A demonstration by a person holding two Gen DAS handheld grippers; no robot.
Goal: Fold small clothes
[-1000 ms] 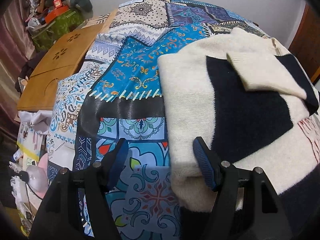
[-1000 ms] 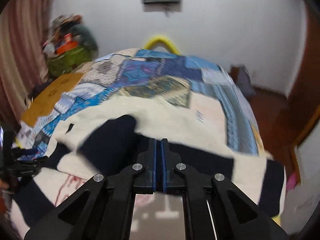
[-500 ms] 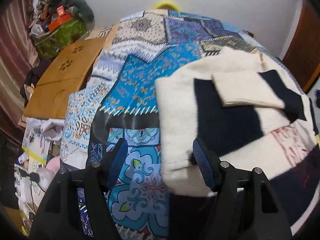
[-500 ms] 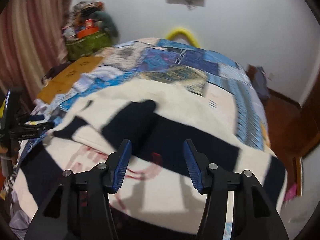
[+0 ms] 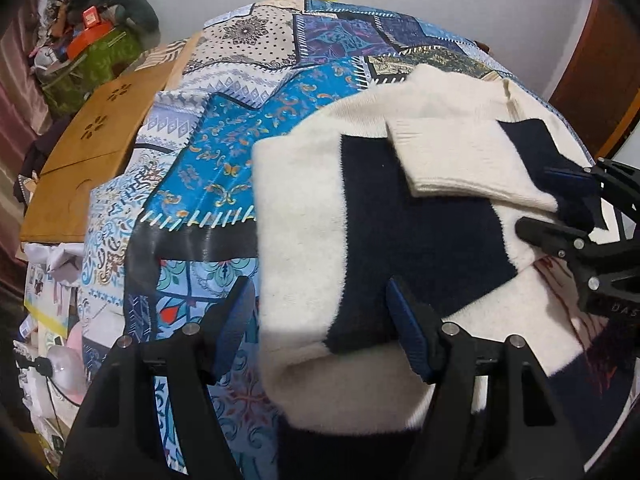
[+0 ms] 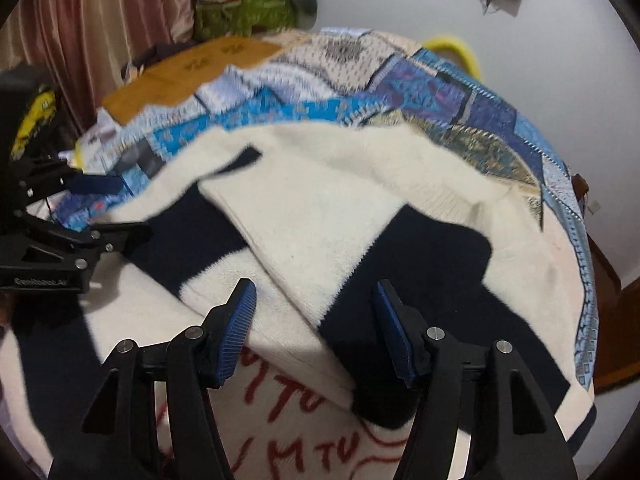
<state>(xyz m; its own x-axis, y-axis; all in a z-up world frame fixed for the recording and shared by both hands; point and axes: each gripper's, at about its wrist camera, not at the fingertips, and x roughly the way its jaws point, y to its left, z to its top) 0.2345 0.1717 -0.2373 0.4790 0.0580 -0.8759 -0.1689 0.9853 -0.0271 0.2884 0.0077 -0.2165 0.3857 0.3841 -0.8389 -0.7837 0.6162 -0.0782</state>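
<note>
The cream-and-navy sweater (image 5: 400,216) lies on the patchwork bedspread (image 5: 224,152), one sleeve (image 5: 460,160) already folded across toward three o'clock; further folds remain. Left tool (image 5: 320,320) gapes empty; right tool (image 6: 316,328) is opening, holding nothing.

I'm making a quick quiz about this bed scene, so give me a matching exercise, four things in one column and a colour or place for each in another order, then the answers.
Things:
1. sweater
2. quilt
3. board
4. sleeve

Descriptions:
A. brown, with cut-out flower shapes, beside the quilt
B. cream and navy, red lettering on the front
C. folded across the sweater's body
D. blue patchwork, spread under the sweater

Pairs: 1-B, 2-D, 3-A, 4-C
</note>
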